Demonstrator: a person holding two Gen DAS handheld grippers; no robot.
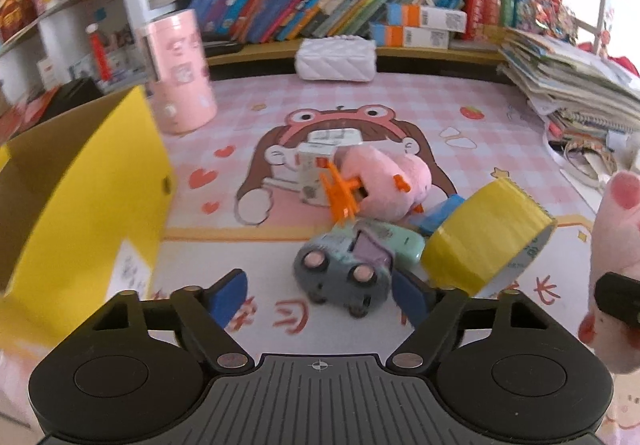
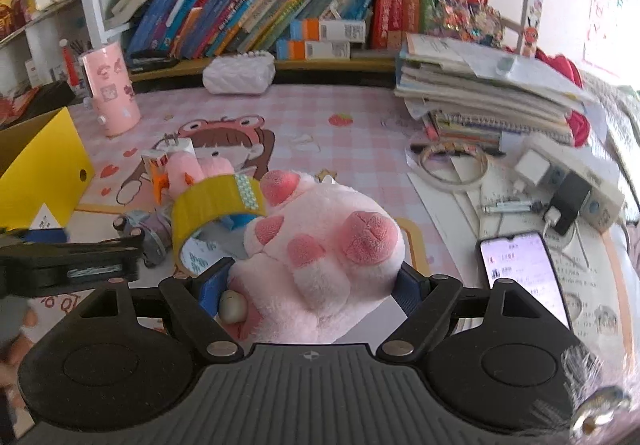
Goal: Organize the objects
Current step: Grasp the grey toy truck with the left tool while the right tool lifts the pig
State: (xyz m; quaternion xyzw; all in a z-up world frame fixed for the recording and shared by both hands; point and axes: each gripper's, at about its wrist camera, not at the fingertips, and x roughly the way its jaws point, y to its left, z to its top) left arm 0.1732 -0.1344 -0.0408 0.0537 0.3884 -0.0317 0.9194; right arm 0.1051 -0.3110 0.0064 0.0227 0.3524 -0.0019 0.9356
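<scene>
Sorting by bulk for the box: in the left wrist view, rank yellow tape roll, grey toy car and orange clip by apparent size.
1. yellow tape roll, though nearness may inflate it
2. grey toy car
3. orange clip

books: I see a leaning row [image 2: 256, 13] on the shelf at 12 o'clock
paper stack: piled notebooks [image 2: 488, 93] at 2 o'clock
phone: lit screen [image 2: 520, 269] at 3 o'clock, lying flat
power strip: white [image 2: 576, 173], plugs in it, beyond my phone
white pouch: quilted [image 2: 239, 74], under the shelf edge at 12 o'clock
mat: pink checked, cartoon print [image 1: 360, 97]
</scene>
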